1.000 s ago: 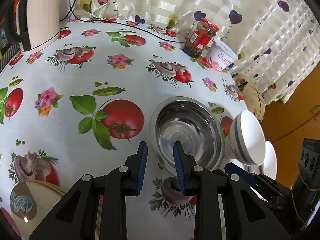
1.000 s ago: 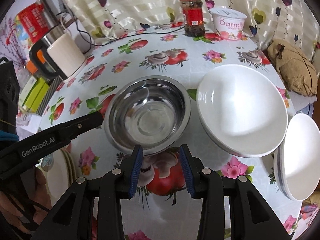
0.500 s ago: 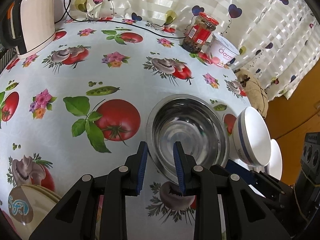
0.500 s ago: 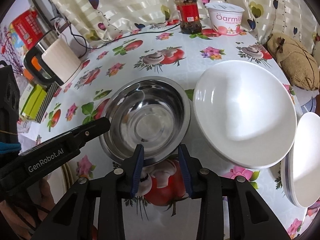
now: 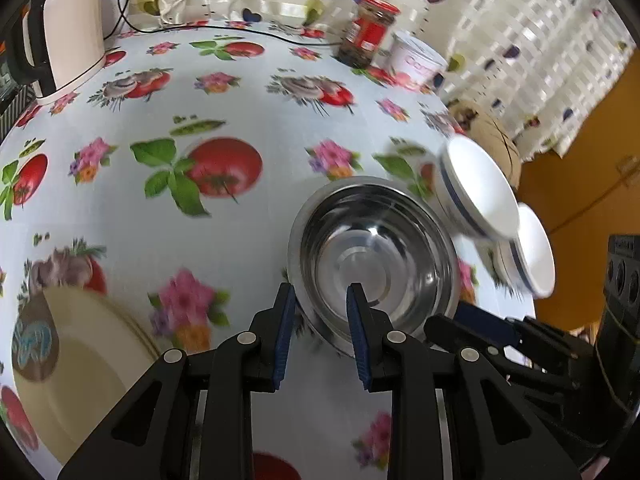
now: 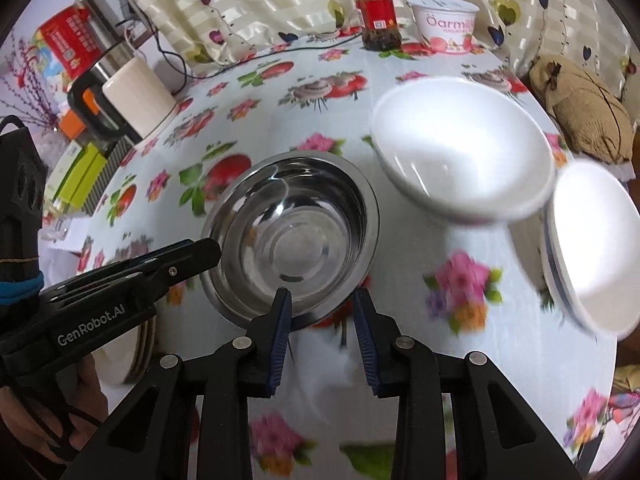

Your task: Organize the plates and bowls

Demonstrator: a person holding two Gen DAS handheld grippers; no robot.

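1. The steel bowl [image 6: 294, 236] is seen near the middle of the flowered tablecloth [image 5: 248, 100], with two white bowls [image 6: 460, 148] to its right.
2. The left gripper [image 5: 320, 316] is held partly open, and the bowl's near-left rim is straddled by its fingers; contact cannot be told.
3. The right gripper [image 6: 322, 312] has just been closing, and the near rim is framed between its fingers; a grip cannot be confirmed.
4. A cream plate [image 5: 80, 360] is seen at the near left.
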